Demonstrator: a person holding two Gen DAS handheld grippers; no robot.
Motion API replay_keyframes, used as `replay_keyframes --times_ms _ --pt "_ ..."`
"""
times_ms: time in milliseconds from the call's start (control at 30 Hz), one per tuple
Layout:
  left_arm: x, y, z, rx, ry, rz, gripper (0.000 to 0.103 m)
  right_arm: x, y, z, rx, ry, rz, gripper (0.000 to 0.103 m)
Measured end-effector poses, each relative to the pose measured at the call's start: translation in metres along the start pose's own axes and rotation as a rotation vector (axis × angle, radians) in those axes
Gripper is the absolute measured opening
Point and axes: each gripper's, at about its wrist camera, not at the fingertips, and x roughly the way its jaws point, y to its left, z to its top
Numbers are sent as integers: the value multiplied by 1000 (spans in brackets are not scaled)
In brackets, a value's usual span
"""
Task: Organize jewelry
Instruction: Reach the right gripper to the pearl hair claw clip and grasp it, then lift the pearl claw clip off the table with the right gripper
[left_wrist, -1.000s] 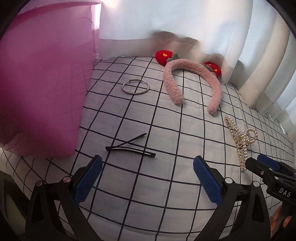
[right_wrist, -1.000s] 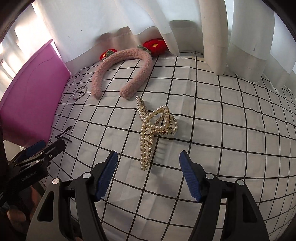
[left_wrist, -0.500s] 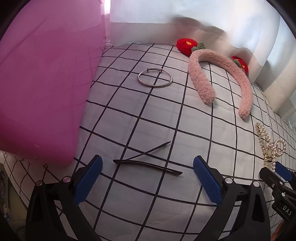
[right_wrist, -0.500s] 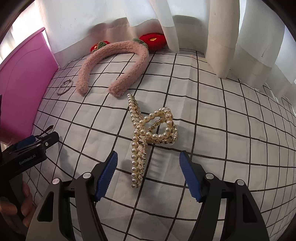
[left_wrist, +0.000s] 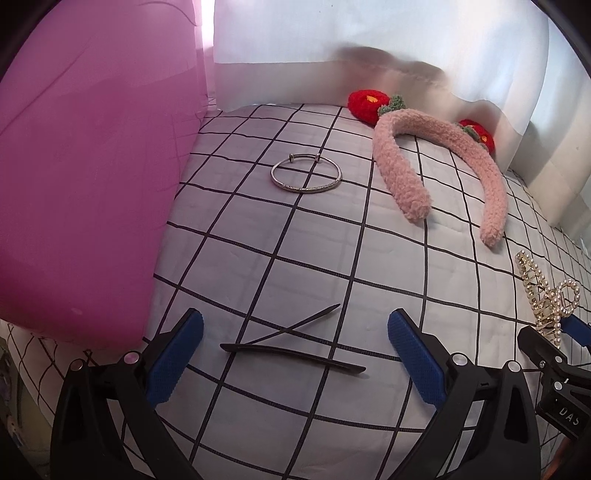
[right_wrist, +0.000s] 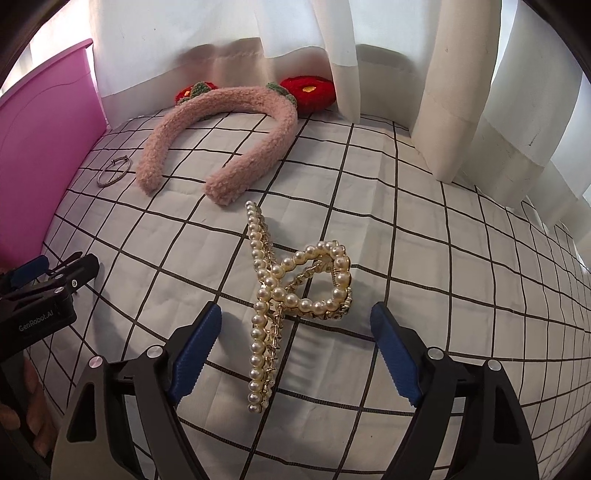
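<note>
left hand-held gripper (left_wrist: 295, 354): jaws wide apart, empty, low over the grid cloth (left_wrist: 369, 266)
hairpins (left_wrist: 291, 349): two dark ones, crossed, lying between the left pads (left_wrist: 175, 356)
right hand-held gripper (right_wrist: 295, 350): jaws spread, empty
pearl clip (right_wrist: 291, 295): on the cloth, lower end between the right pads (right_wrist: 195, 349), not touched
bangle (left_wrist: 306, 178): flat on the cloth, near the pink box (left_wrist: 85, 177)
headband (left_wrist: 436, 162): pink, fuzzy, red flowers, at the curtain (right_wrist: 369, 55)
</note>
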Motion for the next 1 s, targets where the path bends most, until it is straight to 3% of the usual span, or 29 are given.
replay_keyframes --times_ms 200,367,467,1000 --pt "-4 2 -3 3 4 -6 92 -1 1 0 -22 -4 17 76" --pt "-15 2 -9 17 -18 -13 67 -5 1 -2 -47 -19 17 62" --pt "-17 1 -10 21 -18 -12 66 -10 -3 -3 -54 -24 10 44" --pt "-35 1 -11 7 -20 -67 66 -28 -15 -9 -10 -33 82 36"
